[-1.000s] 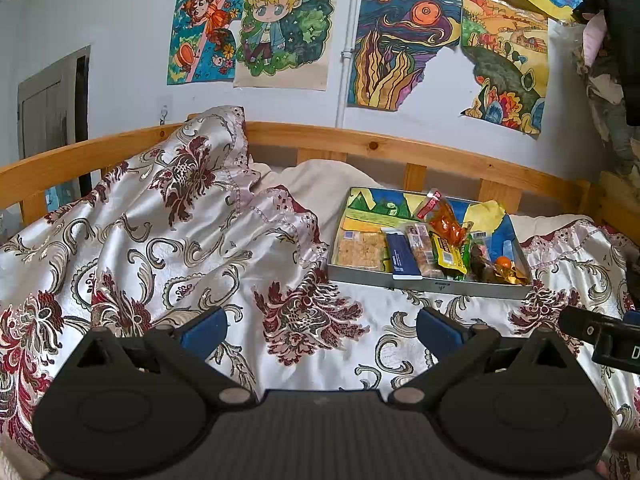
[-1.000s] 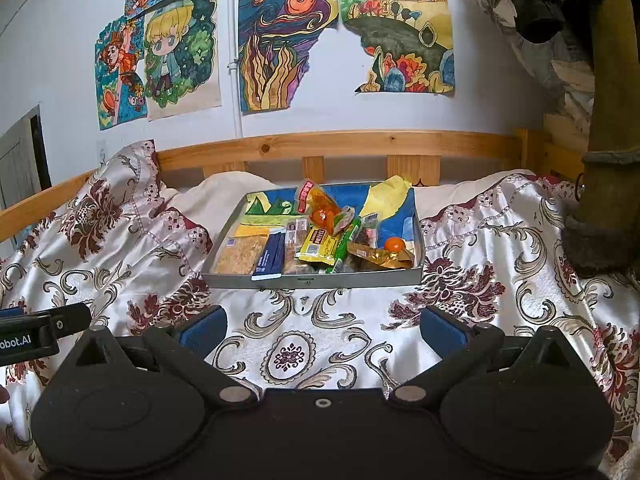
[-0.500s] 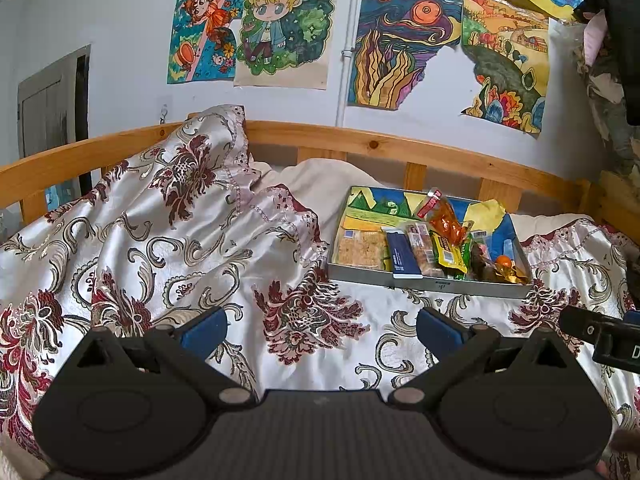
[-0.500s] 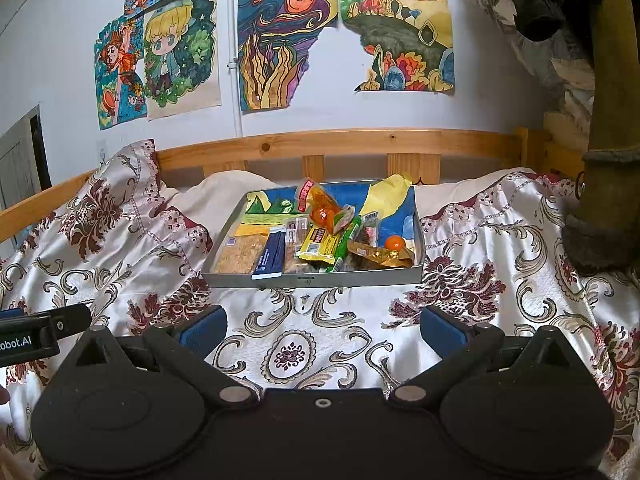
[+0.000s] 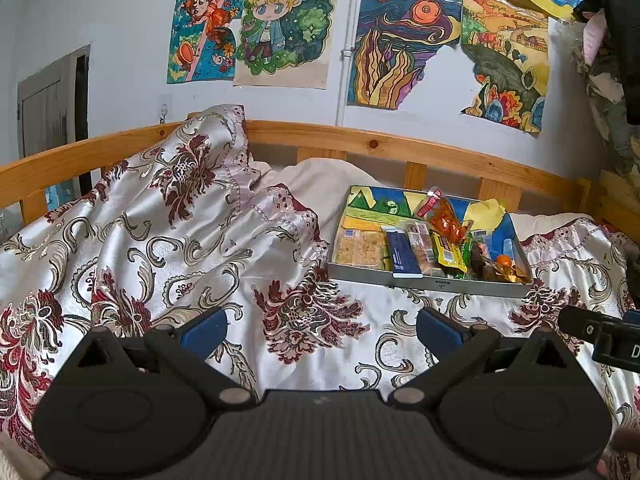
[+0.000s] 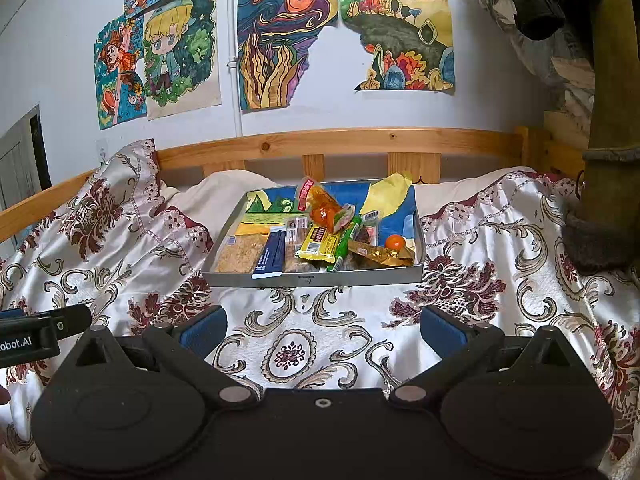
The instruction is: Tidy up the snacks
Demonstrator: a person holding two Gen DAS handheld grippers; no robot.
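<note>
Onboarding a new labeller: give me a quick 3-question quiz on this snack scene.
1. True or false: the right gripper is shut on a snack.
2. Where does the dark blue packet lie in the tray: A) beside the cracker pack, B) against the far wall, C) outside it on the bedspread?
3. Fill in: the small round orange item sits near the tray's ____ front corner, seen from the right wrist.

Key: 1 false, both it and the left gripper are open and empty; 2 A; 3 right.
</note>
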